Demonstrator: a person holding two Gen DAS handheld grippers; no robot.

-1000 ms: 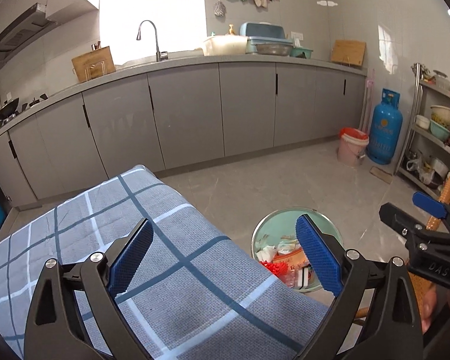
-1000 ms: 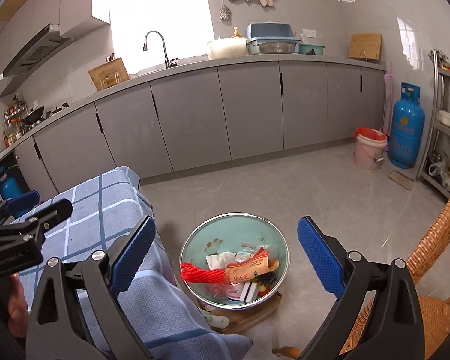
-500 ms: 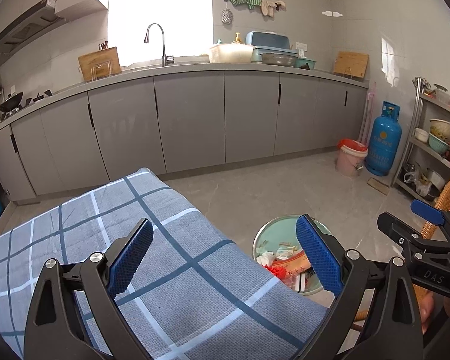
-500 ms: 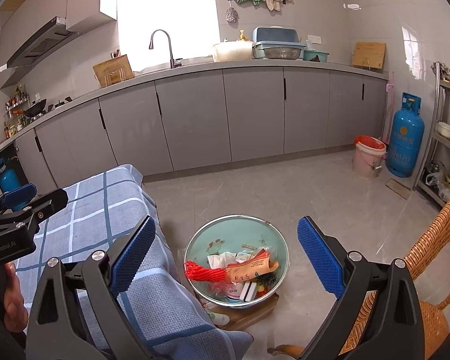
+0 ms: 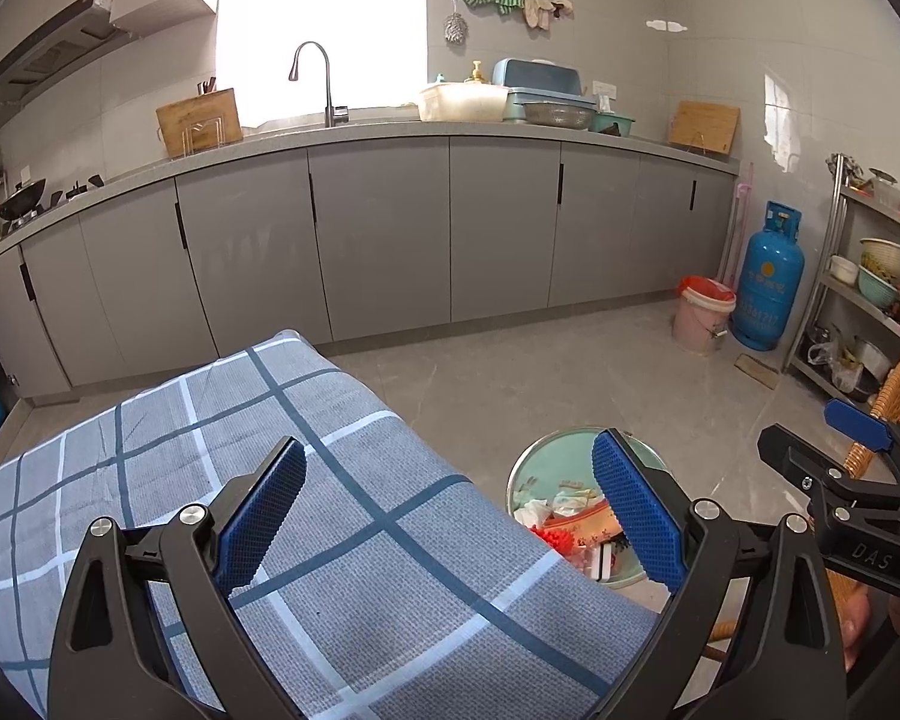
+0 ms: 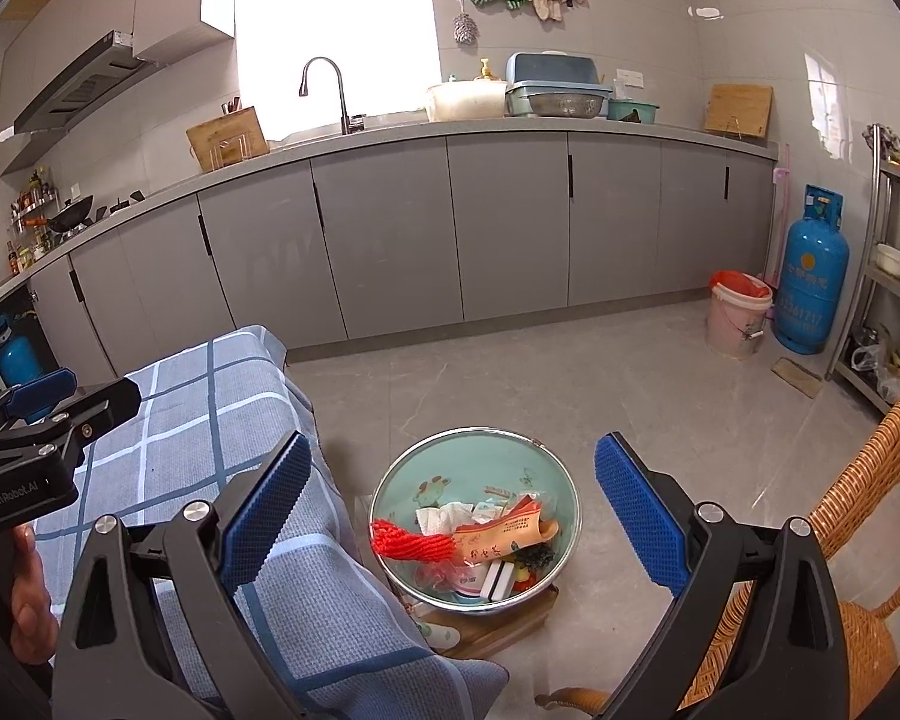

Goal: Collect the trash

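Both claws are spread wide and hold nothing: the left claw [image 5: 447,516] over the checked cloth [image 5: 306,480] on the desk, the right claw [image 6: 450,510] above the bowl [image 6: 561,483] on the floor at its 12 o'clock. The trash [image 6: 480,537] (red netting, wrappers, tissue) lies heaped inside the bowl. The cloth shows no litter, so collection looks finished, or nearly.

Above the basin [image 6: 555,483] the way is open; the table [image 6: 222,420] crowds its left, the chair [image 6: 870,480] stands to its right.
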